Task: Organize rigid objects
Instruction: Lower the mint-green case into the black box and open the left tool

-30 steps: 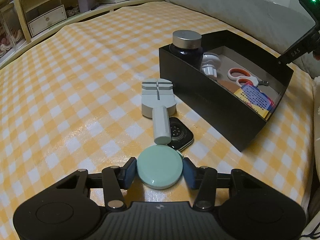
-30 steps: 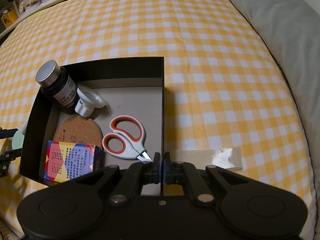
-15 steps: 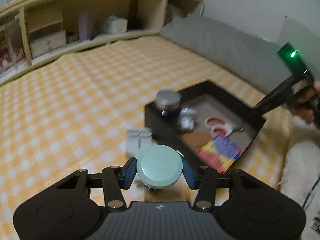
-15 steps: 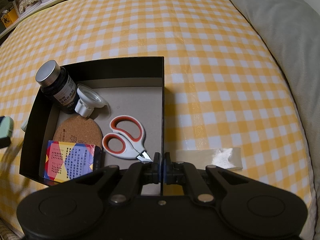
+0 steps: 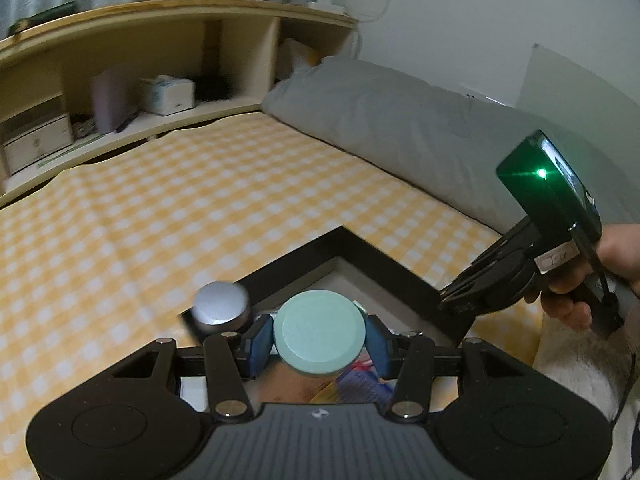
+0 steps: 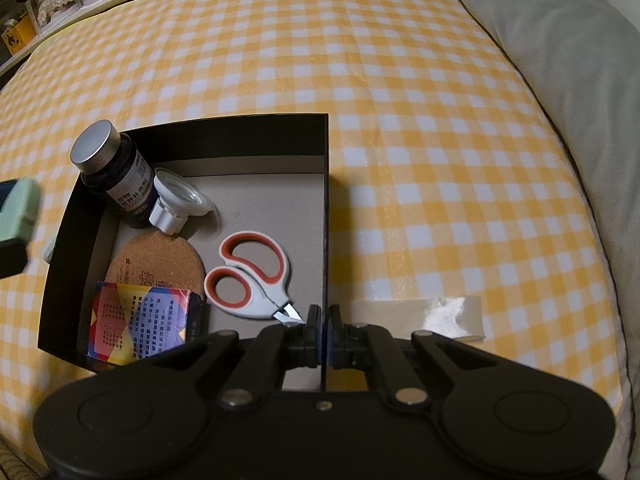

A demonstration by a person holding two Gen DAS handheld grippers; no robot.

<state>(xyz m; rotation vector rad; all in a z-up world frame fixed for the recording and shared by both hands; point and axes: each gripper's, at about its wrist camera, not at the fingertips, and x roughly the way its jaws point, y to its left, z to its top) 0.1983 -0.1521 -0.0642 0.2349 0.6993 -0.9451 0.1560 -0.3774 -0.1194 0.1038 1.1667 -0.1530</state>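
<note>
My left gripper (image 5: 319,345) is shut on a round mint-green case (image 5: 319,338) and holds it in the air above the near side of the black box (image 5: 384,258). The case also shows at the left edge of the right wrist view (image 6: 18,210). My right gripper (image 6: 322,334) is shut on the right wall of the black box (image 6: 325,216). Inside the box are a dark bottle with a silver cap (image 6: 114,178), a white cap (image 6: 178,202), a cork coaster (image 6: 156,264), orange-handled scissors (image 6: 250,274) and a colourful card box (image 6: 138,326).
The box stands on a yellow checked cloth (image 6: 360,60). A grey pillow (image 5: 400,120) runs along the right side. Wooden shelves (image 5: 120,80) with small items stand at the back. A strip of clear tape (image 6: 420,316) lies right of the box.
My left gripper has lifted the mint-green case off the cloth and carried it up and right over the box. The right gripper has not moved.
</note>
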